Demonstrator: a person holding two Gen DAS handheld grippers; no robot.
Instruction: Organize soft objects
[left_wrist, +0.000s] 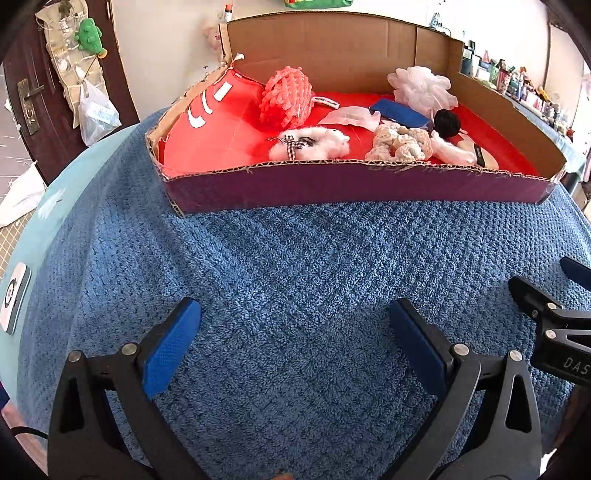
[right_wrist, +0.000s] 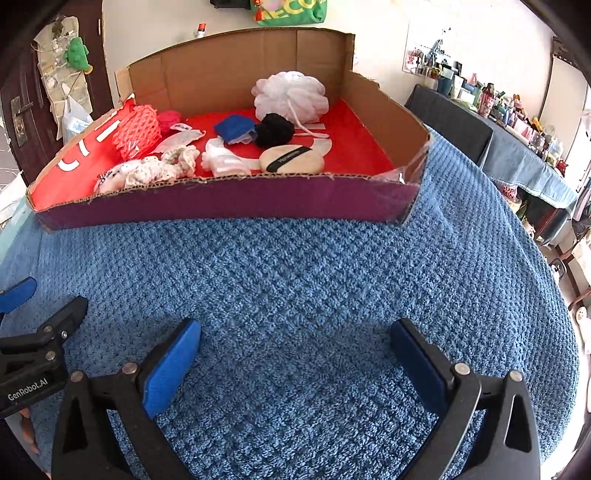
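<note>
A low cardboard box (left_wrist: 354, 184) (right_wrist: 229, 203) with a red floor stands on the blue towel (left_wrist: 295, 266) (right_wrist: 295, 266). Inside lie several soft things: a pink knitted item (left_wrist: 286, 98) (right_wrist: 136, 127), a white mesh puff (left_wrist: 423, 86) (right_wrist: 291, 94), a black pompom (left_wrist: 447, 123) (right_wrist: 273, 129), a blue cloth (left_wrist: 400, 112) (right_wrist: 232, 127), a cream crochet piece (left_wrist: 400, 142) (right_wrist: 162, 168), a white plush (left_wrist: 314, 144) and a beige puff with a black band (right_wrist: 291, 158). My left gripper (left_wrist: 295, 347) and right gripper (right_wrist: 295, 363) are both open and empty, low over the towel in front of the box.
A dark door (left_wrist: 33, 110) with a hanging organiser is at the left. A cluttered table (right_wrist: 517, 122) with a dark cloth stands to the right. A white device (left_wrist: 13, 299) lies on the light surface left of the towel. The right gripper shows at the left view's edge (left_wrist: 550, 325).
</note>
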